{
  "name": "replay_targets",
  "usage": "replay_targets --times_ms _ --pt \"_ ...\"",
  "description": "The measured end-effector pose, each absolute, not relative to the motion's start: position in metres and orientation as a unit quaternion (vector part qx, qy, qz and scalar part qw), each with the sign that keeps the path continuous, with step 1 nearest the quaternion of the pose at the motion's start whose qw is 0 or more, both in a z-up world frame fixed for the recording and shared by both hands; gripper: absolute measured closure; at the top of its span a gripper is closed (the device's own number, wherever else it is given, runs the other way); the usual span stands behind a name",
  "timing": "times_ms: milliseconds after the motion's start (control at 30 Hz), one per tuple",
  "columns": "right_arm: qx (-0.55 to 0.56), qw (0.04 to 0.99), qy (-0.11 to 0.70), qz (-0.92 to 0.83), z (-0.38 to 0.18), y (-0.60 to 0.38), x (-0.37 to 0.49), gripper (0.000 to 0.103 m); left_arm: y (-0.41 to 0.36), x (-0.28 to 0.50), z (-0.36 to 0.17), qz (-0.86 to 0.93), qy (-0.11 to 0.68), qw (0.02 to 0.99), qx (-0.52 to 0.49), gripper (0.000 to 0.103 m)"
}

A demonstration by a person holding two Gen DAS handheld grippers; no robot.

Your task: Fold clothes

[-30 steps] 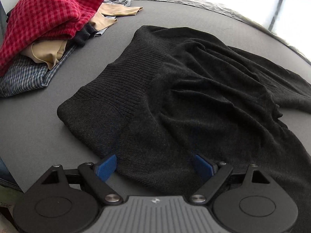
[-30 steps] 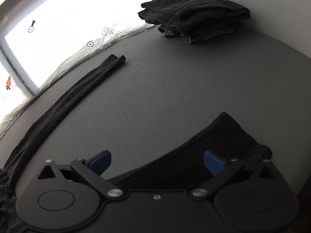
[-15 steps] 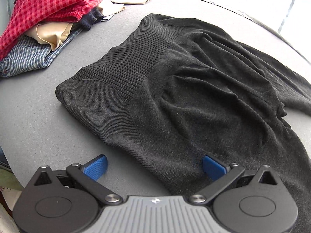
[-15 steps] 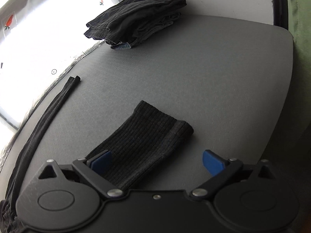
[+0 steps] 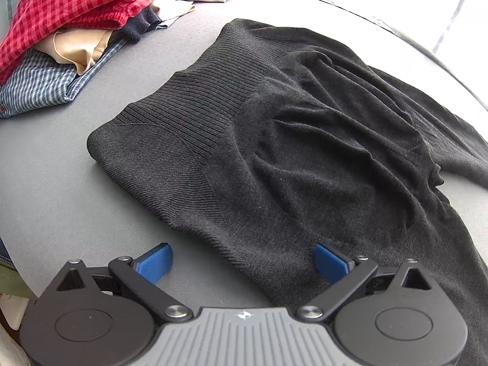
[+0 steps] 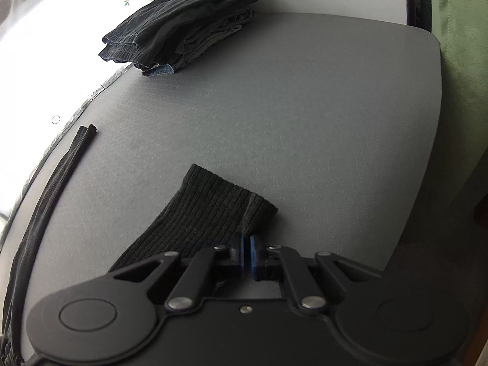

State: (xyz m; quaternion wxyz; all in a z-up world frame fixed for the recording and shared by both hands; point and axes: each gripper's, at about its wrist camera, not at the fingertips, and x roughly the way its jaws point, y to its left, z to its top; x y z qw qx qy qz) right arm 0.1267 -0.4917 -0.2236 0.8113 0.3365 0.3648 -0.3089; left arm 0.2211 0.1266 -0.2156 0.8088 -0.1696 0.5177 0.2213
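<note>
matt ribbed knit sweater [image 5: 274, 140], grainy grey tabletop [image 5: 61, 183]

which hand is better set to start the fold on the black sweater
Right. The right gripper is shut on the sweater's ribbed cuff, ready to carry it. The left gripper is closing, its pads straddling the sweater edge without gripping.

The left claw [image 5: 242, 259] hangs over the grey bench [image 5: 61, 183], its jaws wide but closing, blue pads [image 5: 154, 263] apart. Between them lies the near edge of a black knit sweater [image 5: 305, 152], the right pad resting over its fabric, the left pad over bare bench. The sweater spreads ahead and to the right, wrinkled. Far ahead to the left sits a pile: a red checked garment [image 5: 70, 3] atop tan cloth [image 5: 79, 48] and a blue plaid shirt [image 5: 39, 85].
</note>
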Motion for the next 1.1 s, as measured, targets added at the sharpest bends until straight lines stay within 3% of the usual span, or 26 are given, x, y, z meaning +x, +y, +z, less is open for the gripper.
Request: replay_targets --times_ms 67,167,533,600,633,833,1100 --pt "0.334 0.810 0.368 -0.310 -0.223 -0.492 0.128 0.099 0.142 0.212 -0.210 0.232 0.499 0.809 -0.205 0.030" --pt "0.325 0.808 0.375 -0.318 -0.222 -0.490 0.132 0.099 0.166 0.199 -0.207 0.250 0.473 0.804 -0.261 0.043" --pt "0.323 0.795 0.375 -0.351 -0.222 -0.484 0.139 0.099 0.234 0.191 -0.211 0.301 0.432 0.785 -0.326 0.045" --pt "0.329 0.793 0.370 -0.355 -0.222 -0.485 0.138 0.099 0.234 0.196 -0.210 0.308 0.427 0.790 -0.315 0.084" --pt "0.333 0.792 0.368 -0.356 -0.222 -0.485 0.138 0.099 0.234 0.198 -0.210 0.309 0.426 0.791 -0.313 0.099" --pt "0.396 0.792 0.317 -0.339 -0.207 -0.494 0.131 0.101 0.243 0.201 -0.186 0.315 0.378 0.798 -0.347 0.100" --pt "0.453 0.831 0.178 -0.269 -0.122 -0.508 0.139 0.101 0.232 0.197 -0.118 0.300 0.301 0.841 -0.334 0.099"
